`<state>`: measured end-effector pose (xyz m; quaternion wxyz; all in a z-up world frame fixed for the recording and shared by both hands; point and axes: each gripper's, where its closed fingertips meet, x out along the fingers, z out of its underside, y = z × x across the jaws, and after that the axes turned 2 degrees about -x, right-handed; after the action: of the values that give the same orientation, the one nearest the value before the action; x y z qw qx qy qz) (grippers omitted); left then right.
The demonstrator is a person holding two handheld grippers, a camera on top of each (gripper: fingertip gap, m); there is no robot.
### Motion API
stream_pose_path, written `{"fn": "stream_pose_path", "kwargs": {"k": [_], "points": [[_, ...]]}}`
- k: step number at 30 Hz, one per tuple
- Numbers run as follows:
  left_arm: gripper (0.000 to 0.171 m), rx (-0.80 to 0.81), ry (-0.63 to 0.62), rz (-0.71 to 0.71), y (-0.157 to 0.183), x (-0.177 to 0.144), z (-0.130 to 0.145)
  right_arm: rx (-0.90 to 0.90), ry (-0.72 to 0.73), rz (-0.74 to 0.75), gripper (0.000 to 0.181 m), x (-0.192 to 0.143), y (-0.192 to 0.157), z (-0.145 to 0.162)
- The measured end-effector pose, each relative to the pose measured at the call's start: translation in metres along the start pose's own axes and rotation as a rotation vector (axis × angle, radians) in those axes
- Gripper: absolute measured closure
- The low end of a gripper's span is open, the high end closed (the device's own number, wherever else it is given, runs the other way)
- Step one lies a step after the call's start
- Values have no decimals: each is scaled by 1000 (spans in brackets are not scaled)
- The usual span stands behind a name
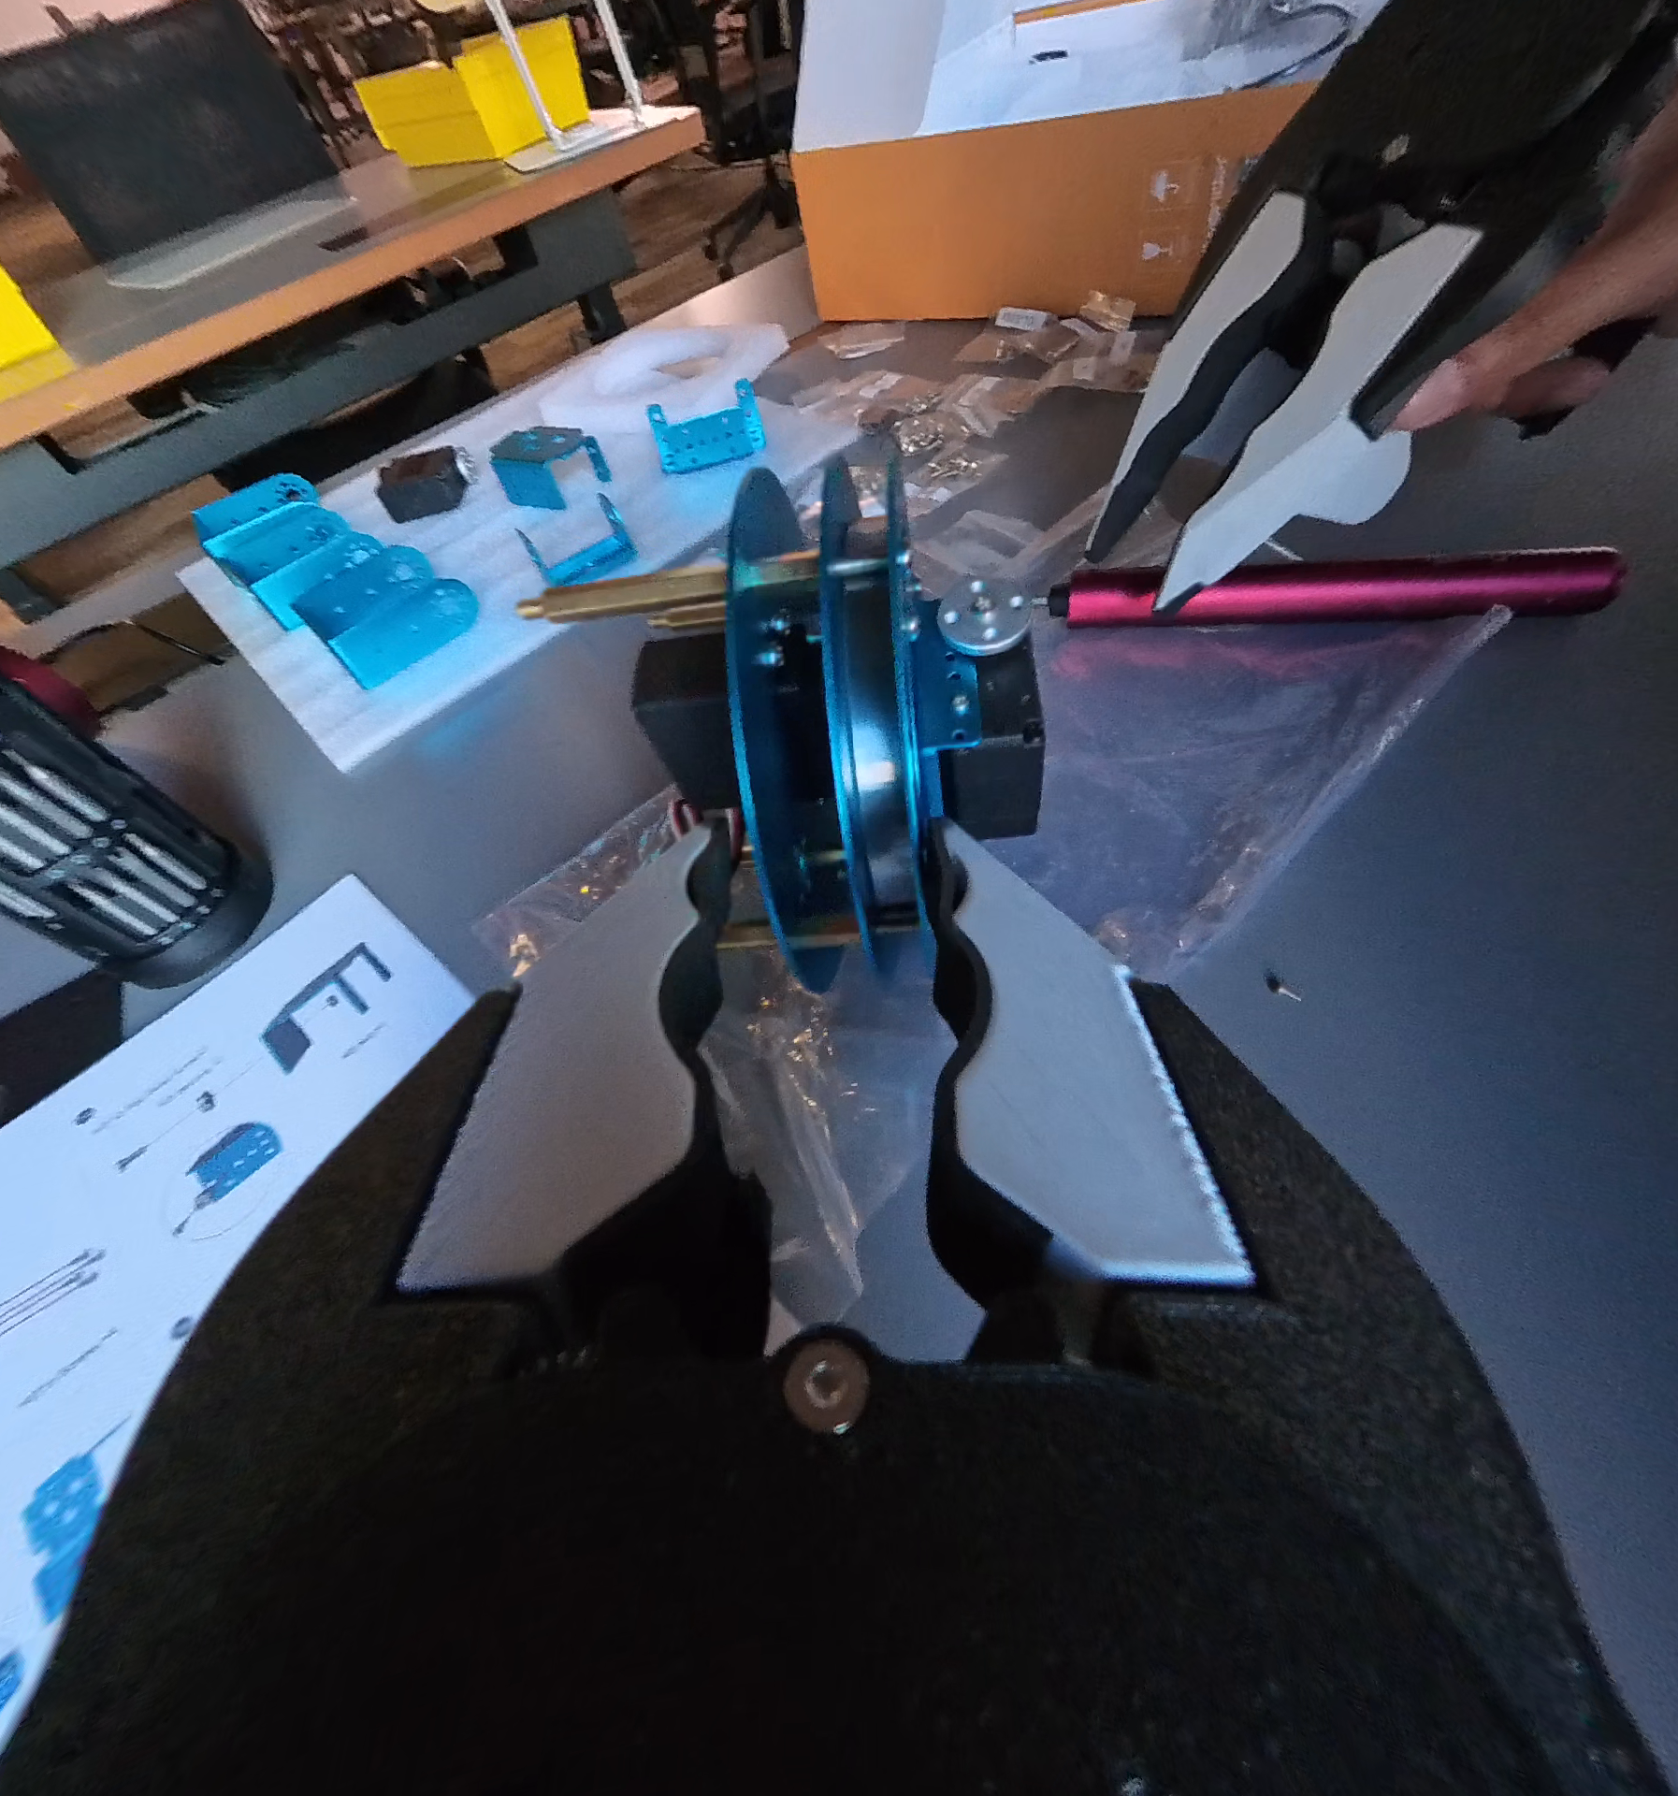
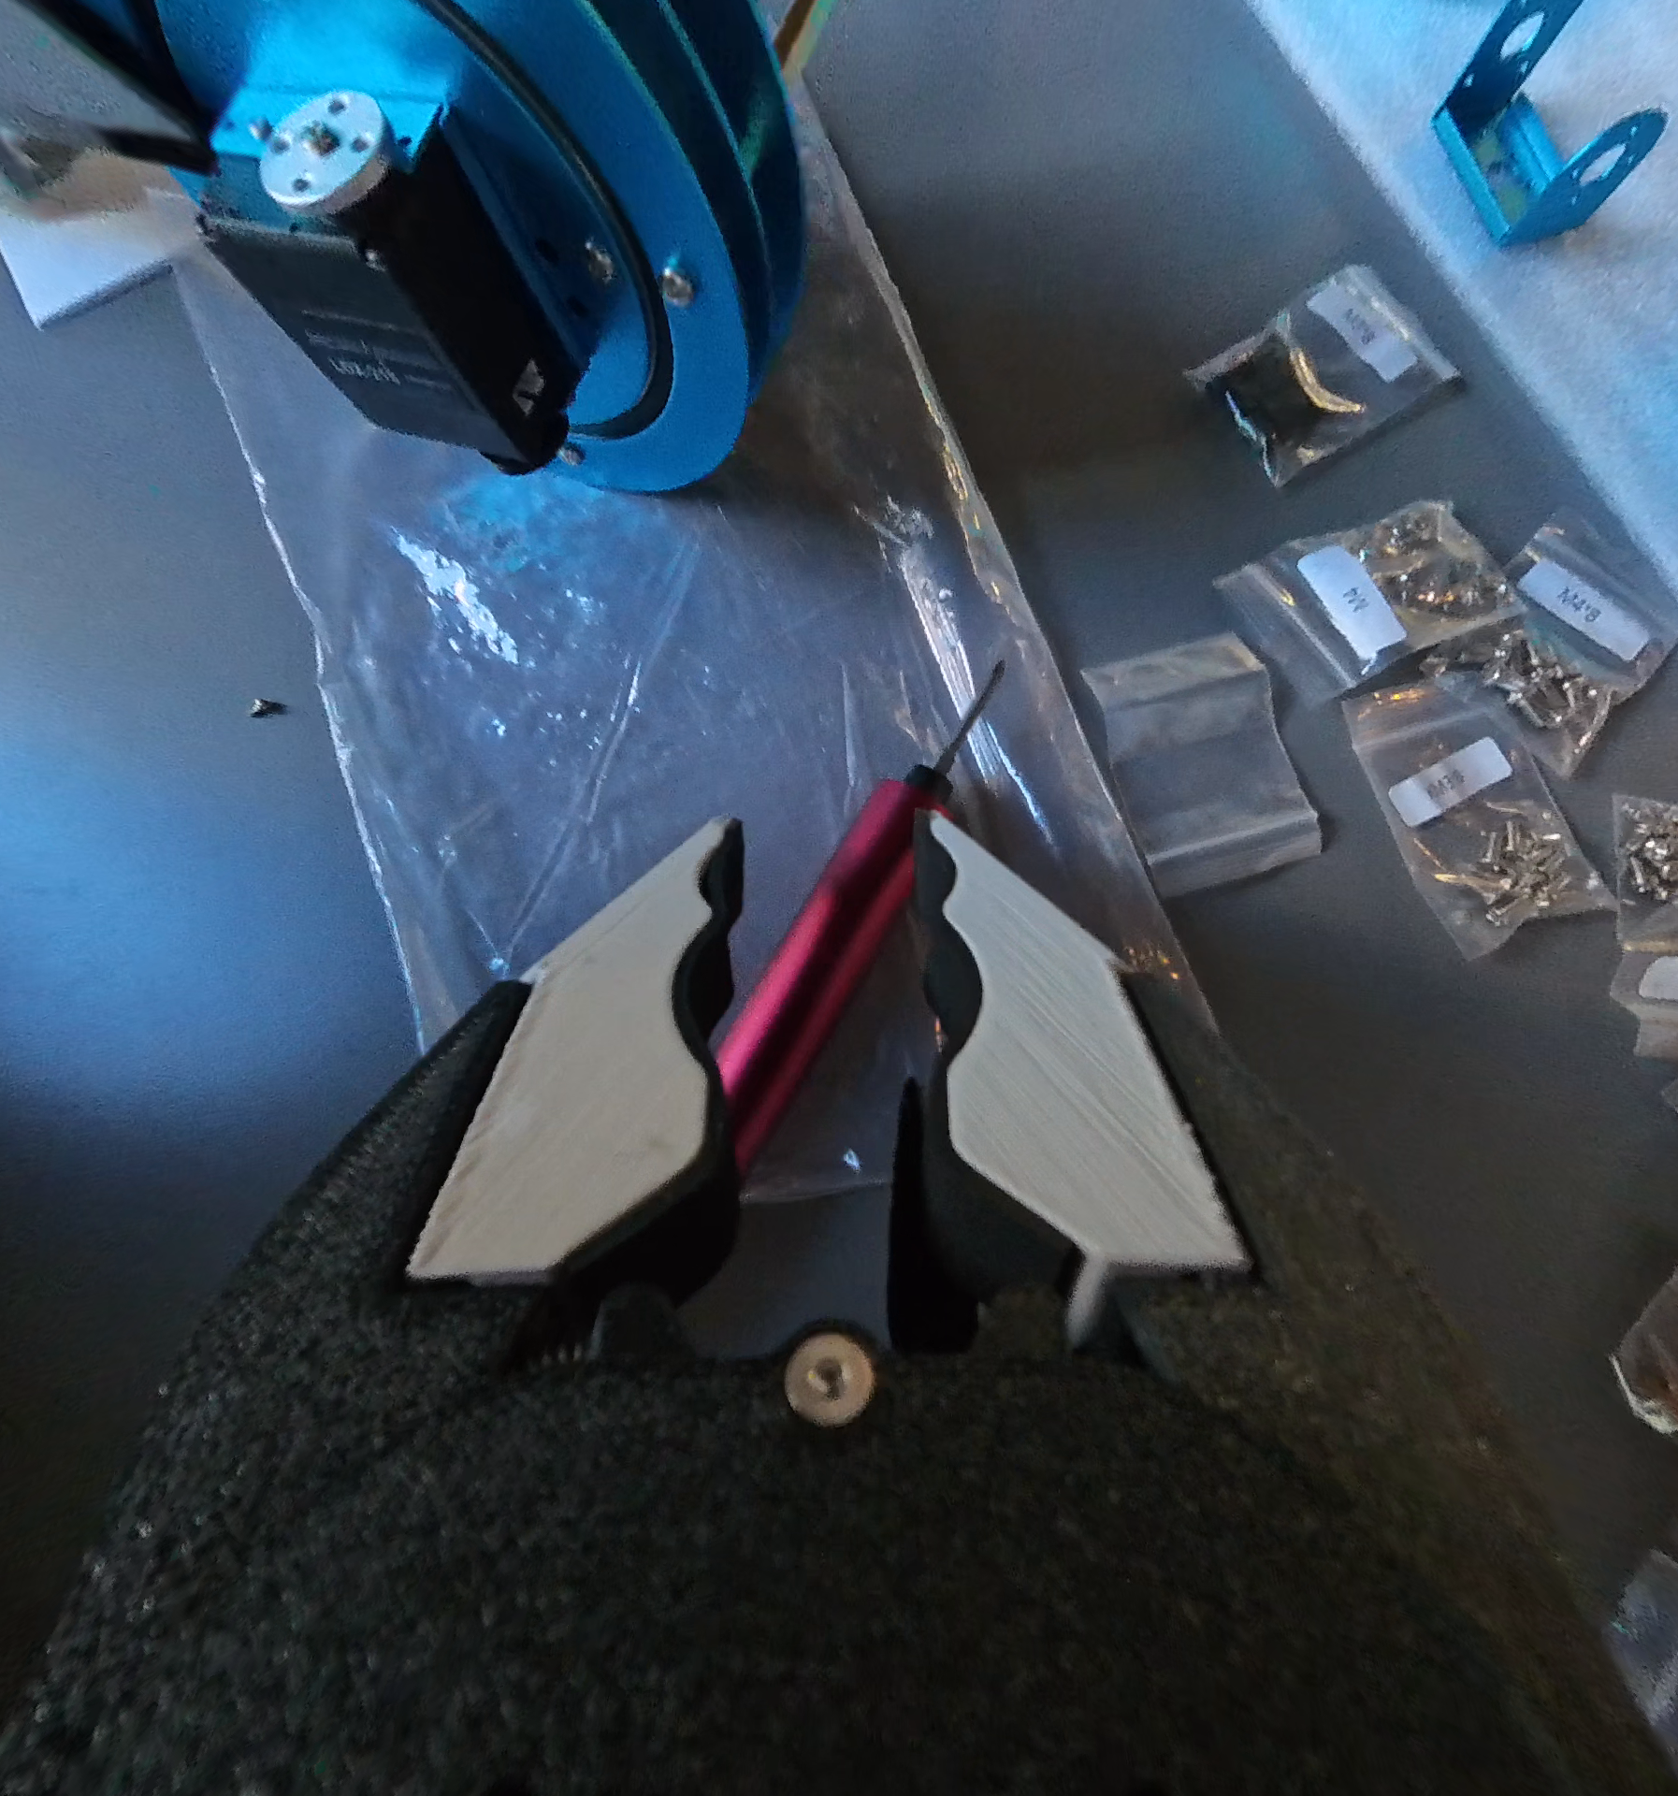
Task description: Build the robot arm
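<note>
Left wrist view: left gripper (image 1: pixel 821 855) has its fingers closed onto the lower rim of a blue disc assembly (image 1: pixel 816 719), holding it on edge above the grey table (image 1: pixel 1496 972), apparently so the black servo (image 1: pixel 991 748) and its silver horn (image 1: pixel 983 616) face right. Brass standoffs (image 1: pixel 621 601) stick out to the left. Right of the horn, the red screwdriver (image 1: pixel 1340 591) points its bit at it, tip just short of touching as far as can be told. Instruction sheet (image 1: pixel 135 1166) lies near left; blue brackets (image 1: pixel 330 583) sit on white foam (image 1: pixel 446 622) far left.

Right wrist view: right gripper (image 2: pixel 830 855) is partly open, straddling the screwdriver (image 2: pixel 816 952); the handle rests against the right finger, a gap shows on the left, so a firm grip cannot be confirmed. Clear plastic bag (image 2: pixel 573 661) lies beneath. The assembly (image 2: pixel 621 243) is far left, ahead of the bit. Screw packets (image 2: pixel 1457 777) lie to the right.
</note>
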<state>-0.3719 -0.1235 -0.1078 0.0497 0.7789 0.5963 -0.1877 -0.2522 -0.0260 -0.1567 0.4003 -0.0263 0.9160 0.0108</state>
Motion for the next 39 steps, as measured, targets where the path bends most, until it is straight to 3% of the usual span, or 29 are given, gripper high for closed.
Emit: {"fn": "stream_pose_path", "kwargs": {"k": [8,10,13,17,22,27,39], "points": [[137,-28,1,20,5,13,-6,-26,74,-28,150,-8,-13,-14],[136,-8,-3,6,6,15,-8,-39,97,-108,147,-12,-41,-24],[133,65,9,-43,3,13,-11,-175,103,-262,152,-8,-111,-27],[133,97,25,-49,5,5,-12,-252,27,-326,157,16,-148,-13],[134,95,22,-46,3,0,-11,-307,-24,-237,164,40,-141,-11],[132,98,43,-57,2,-10,-12,-260,-28,-297,170,42,-142,-13],[132,89,22,-53,2,-12,0,-273,-41,-288,177,46,-143,-15]]}}
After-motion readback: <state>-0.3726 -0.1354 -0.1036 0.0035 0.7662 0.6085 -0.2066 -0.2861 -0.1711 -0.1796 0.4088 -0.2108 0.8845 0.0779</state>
